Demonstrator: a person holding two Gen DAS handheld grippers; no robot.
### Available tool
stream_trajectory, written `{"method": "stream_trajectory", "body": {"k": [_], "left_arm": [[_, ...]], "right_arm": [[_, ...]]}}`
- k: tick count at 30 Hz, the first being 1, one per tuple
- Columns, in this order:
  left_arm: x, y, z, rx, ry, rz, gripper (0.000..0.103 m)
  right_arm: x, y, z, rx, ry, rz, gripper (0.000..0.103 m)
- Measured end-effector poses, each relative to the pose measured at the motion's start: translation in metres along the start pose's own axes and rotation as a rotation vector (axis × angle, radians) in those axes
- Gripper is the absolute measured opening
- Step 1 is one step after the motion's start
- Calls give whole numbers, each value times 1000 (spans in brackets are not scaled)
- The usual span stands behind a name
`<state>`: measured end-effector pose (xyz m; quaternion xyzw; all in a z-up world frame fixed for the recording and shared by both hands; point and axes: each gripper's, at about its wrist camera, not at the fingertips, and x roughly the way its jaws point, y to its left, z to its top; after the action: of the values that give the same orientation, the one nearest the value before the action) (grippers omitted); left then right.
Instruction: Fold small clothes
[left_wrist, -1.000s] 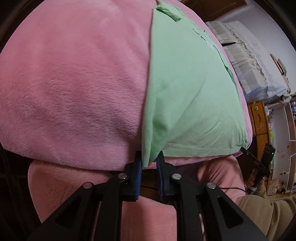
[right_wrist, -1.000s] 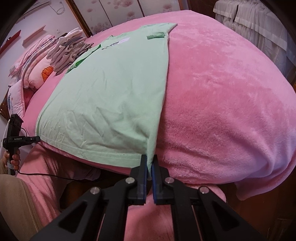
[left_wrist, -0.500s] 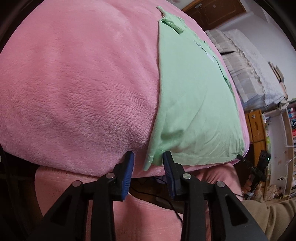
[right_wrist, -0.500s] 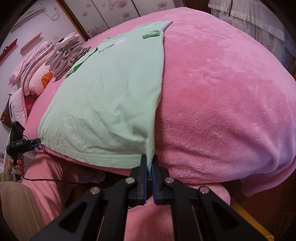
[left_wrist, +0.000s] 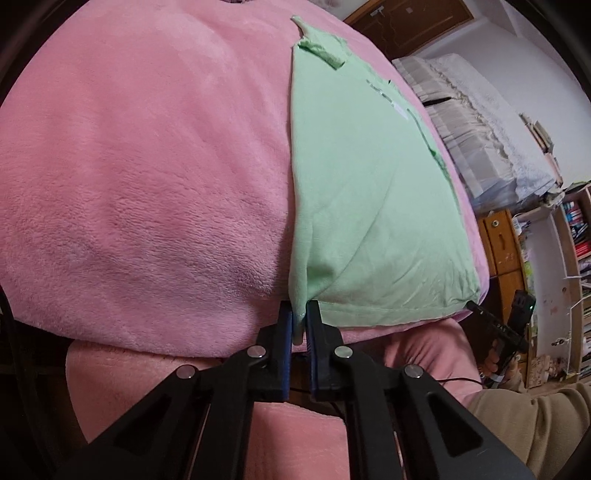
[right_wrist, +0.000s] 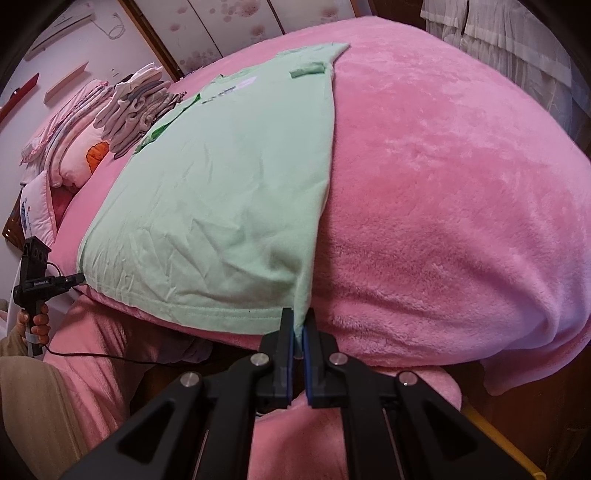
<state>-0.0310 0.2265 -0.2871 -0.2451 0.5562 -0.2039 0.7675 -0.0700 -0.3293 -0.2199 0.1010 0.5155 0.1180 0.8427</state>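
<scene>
A light green T-shirt (left_wrist: 369, 192) lies flat on a pink fleece blanket (left_wrist: 147, 177), hem toward me, sleeve folded in at the far end. My left gripper (left_wrist: 299, 314) is shut on the hem's near left corner. In the right wrist view the same shirt (right_wrist: 229, 192) spreads to the left, and my right gripper (right_wrist: 299, 321) is shut on the hem's near right corner at the bed's front edge. Each gripper shows in the other's view, the right one (left_wrist: 509, 332) and the left one (right_wrist: 37, 280).
A stack of folded pale clothes (right_wrist: 136, 99) and pillows (right_wrist: 70, 147) lie at the far left of the bed. A covered cabinet (left_wrist: 491, 147) and bookshelves (left_wrist: 576, 280) stand to the right. Curtains (right_wrist: 517, 44) hang beyond the bed.
My left gripper opened half a second ago, shifted along the hem corner, and has shut on it again. The right gripper has stayed shut on its corner.
</scene>
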Motion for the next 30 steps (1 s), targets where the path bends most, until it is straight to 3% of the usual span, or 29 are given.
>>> {"method": "stream_trajectory", "body": {"k": [6, 15, 17, 19, 24, 26, 30], "left_arm": [[-27, -7, 7, -34, -96, -103, 5], [-83, -22, 58, -164, -385, -239, 5], [-92, -36, 75, -142, -419, -235, 5], [-94, -53, 88, -72, -424, -183, 5], [-71, -66, 95, 81, -260, -30, 5], [-57, -61, 82, 132, -164, 31, 5], [-35, -45, 52, 163, -13, 84, 10]], "right_arm": [[-23, 7, 6, -13, -66, 42, 4], [-71, 16, 61, 29, -263, 181, 4], [-78, 22, 81, 15, -301, 200, 4], [-84, 30, 103, -6, -336, 218, 4], [-76, 43, 123, -72, -324, 201, 4], [-70, 41, 120, -74, -293, 188, 4], [-57, 32, 102, -43, -235, 169, 4]]}}
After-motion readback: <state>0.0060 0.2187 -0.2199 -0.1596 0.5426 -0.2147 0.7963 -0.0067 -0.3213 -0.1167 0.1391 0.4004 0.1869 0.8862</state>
